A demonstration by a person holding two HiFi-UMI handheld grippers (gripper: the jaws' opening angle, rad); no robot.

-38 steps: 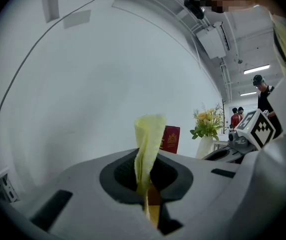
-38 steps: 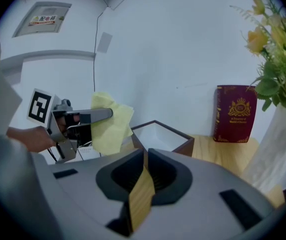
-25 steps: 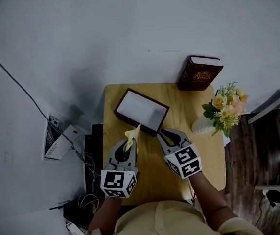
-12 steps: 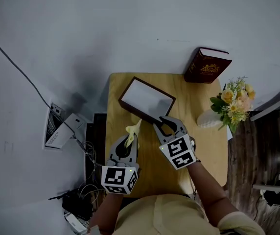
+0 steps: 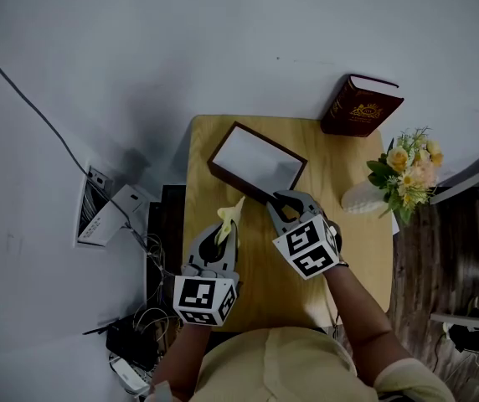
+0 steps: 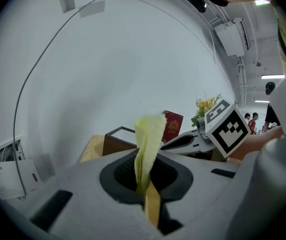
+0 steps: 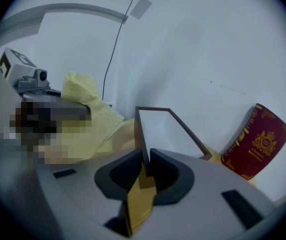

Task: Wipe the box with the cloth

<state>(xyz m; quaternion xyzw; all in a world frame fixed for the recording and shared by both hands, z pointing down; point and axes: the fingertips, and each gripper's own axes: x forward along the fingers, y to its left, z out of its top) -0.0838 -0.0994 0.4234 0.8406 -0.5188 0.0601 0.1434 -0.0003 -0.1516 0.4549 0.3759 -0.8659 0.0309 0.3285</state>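
Observation:
A dark brown open box (image 5: 256, 159) with a white inside lies on the small wooden table (image 5: 344, 254). My right gripper (image 5: 275, 202) is at its near corner. In the right gripper view the jaws (image 7: 145, 160) have just been closing and now pinch the box's thin brown wall (image 7: 142, 134) between their tips. My left gripper (image 5: 224, 231) hovers left of the box and is shut on a yellow cloth (image 5: 231, 213), which sticks up from the jaws (image 6: 144, 183) as a crumpled strip (image 6: 149, 134). The cloth is apart from the box.
A dark red book (image 5: 362, 104) leans at the table's far right corner. Yellow flowers (image 5: 409, 167) in a white vase (image 5: 359, 198) stand at the right edge. On the floor to the left lie a white device (image 5: 110, 220) and cables. A chair (image 5: 474, 182) stands at the right.
My right gripper has rolled, opened around the box's near wall and closed down on it. The left gripper with the cloth has kept still.

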